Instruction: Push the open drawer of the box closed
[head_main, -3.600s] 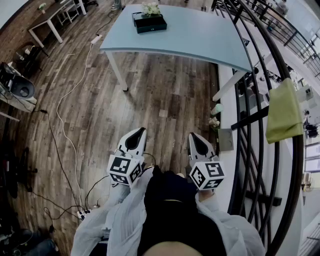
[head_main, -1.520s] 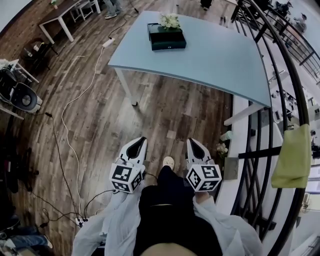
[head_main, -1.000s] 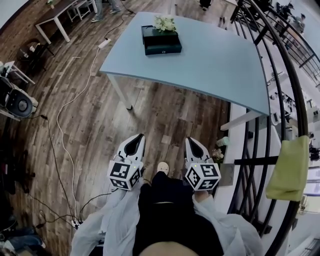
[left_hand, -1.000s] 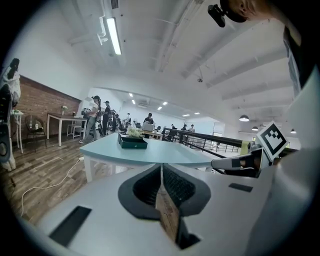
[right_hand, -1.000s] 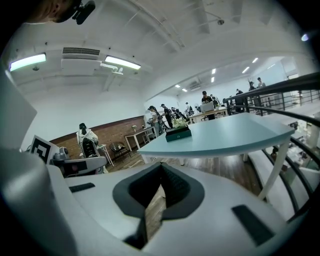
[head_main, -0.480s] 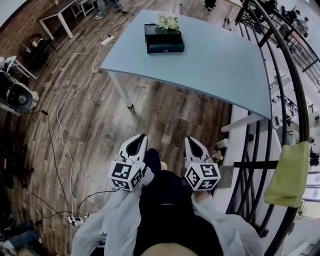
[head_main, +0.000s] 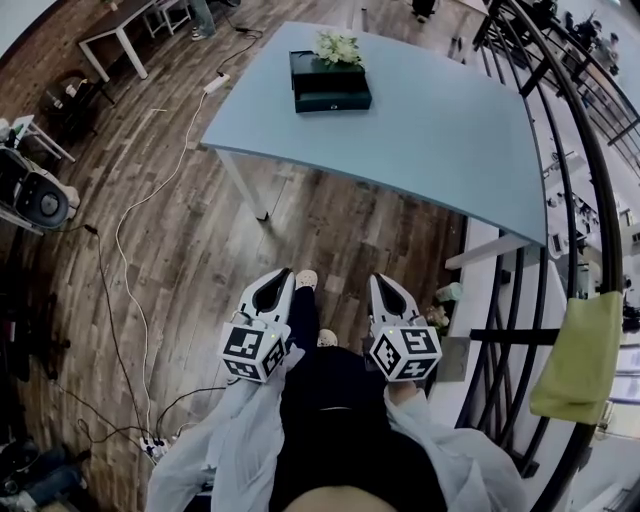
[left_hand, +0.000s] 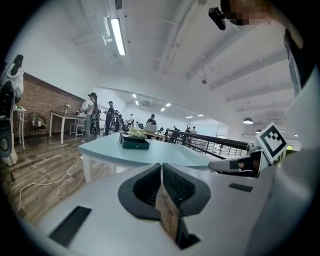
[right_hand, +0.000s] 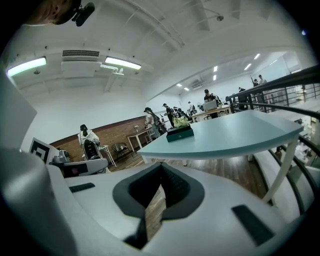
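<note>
Short of the box (head_main: 331, 88), left claw (head_main: 281, 274), right claw (head_main: 378, 281), jaws together.

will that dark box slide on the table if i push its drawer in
Probably slides: the dark box looks small and sits on the smooth light-blue table. It is low and wide, so tipping seems unlikely. The flowers behind it may get nudged.

Cool, even light from fluorescent ceiling tubes (left_hand: 118, 36) fills my gripper views and sheens off the pale blue table (head_main: 430, 110), my left gripper (left_hand: 161, 169) looms slightly soft up close, the head view is dimmer, and fisheye bows every frame, the gripper views ringed in black.
</note>
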